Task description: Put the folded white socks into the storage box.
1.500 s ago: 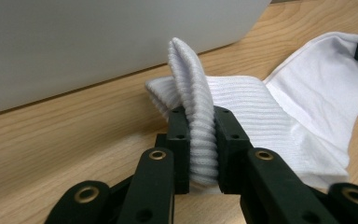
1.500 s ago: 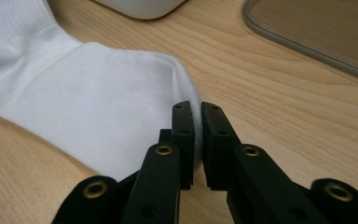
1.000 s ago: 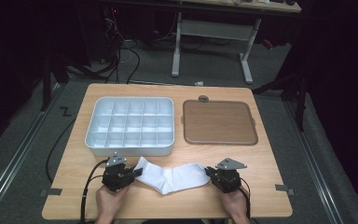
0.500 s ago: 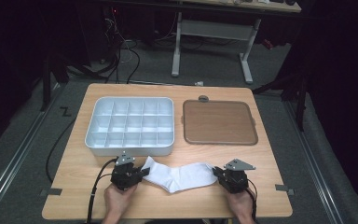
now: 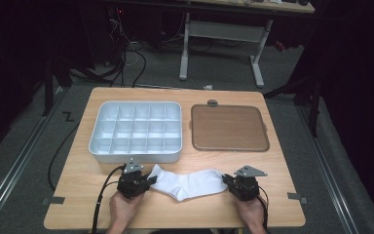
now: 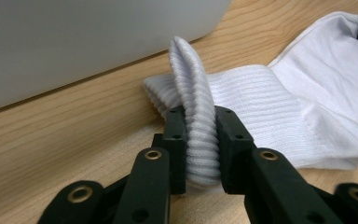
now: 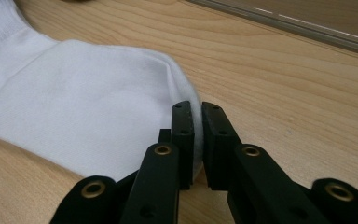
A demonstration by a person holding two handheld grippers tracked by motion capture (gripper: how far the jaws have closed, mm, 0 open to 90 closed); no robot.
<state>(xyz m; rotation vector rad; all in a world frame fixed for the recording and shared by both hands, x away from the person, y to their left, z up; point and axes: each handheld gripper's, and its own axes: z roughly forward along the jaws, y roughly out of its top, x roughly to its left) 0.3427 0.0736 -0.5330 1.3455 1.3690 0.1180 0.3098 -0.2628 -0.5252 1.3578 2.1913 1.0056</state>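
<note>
1. Two grippers on one white sock (image 5: 187,183), which lies flat along the near edge of the table (image 5: 272,161), just in front of the divided tray (image 5: 135,131); the brown lidded box (image 5: 229,127) sits to the tray's right, well apart from the sock.
2. Left gripper (image 6: 200,149): jaws clamped on the ribbed cuff, a fold of it standing up between the pads. They have just been easing open a little, yet the cuff sits pinched between them.
3. Right gripper (image 7: 196,140): jaws nearly together, nipping the thin toe edge.
4. I judge the end-to-end hold is meant to keep the sock stretched and smooth, ready for folding or lifting.
5. Both hands low at the table's near edge, grippers level and pointed inward toward each other.
</note>
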